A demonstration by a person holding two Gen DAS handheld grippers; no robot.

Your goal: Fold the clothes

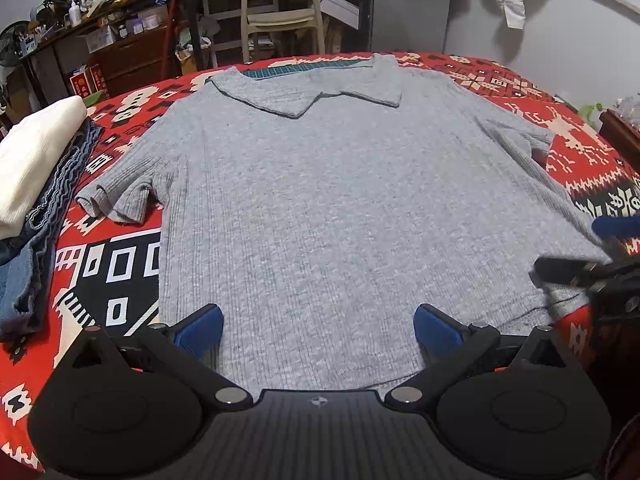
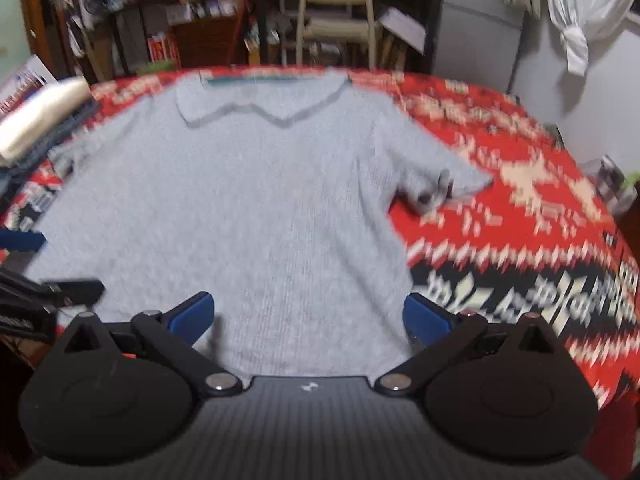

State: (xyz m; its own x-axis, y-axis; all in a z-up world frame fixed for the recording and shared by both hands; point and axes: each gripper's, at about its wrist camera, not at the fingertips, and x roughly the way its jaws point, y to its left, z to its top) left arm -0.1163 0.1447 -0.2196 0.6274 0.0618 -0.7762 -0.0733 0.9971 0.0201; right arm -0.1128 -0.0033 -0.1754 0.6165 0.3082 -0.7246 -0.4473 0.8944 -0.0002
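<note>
Both claws are standing wide open as I am viewing them: my left gripper [image 1: 318, 330] is hovering with its blue pads spread apart over the near hem, gripping nothing, and my right gripper [image 2: 306, 318] is likewise spread and empty over the same hem, toward the shirt's right edge.

Working down by size, I am noting the following. A red patterned cloth [image 1: 532, 92] is covering the table from edge to edge. On it, a grey ribbed shirt [image 1: 340, 200] is lying flat and unfolded, occupying the centre, collar [image 1: 308, 94] at the far side, hem toward me. Its short sleeves are extending outward; the sleeve [image 1: 116, 196] on the left is curling slightly at its cuff, and the opposite sleeve [image 2: 440, 180] is bunching at its end. The right wrist view is blurring, so I am not reporting finer detail there.

Left of the shirt, and apart from it, a stack is sitting at the table edge: a folded white garment [image 1: 36, 160] resting on folded denim [image 1: 44, 224].

Beyond the far edge, a pale chair [image 1: 280, 4] is standing among cluttered shelves.
</note>
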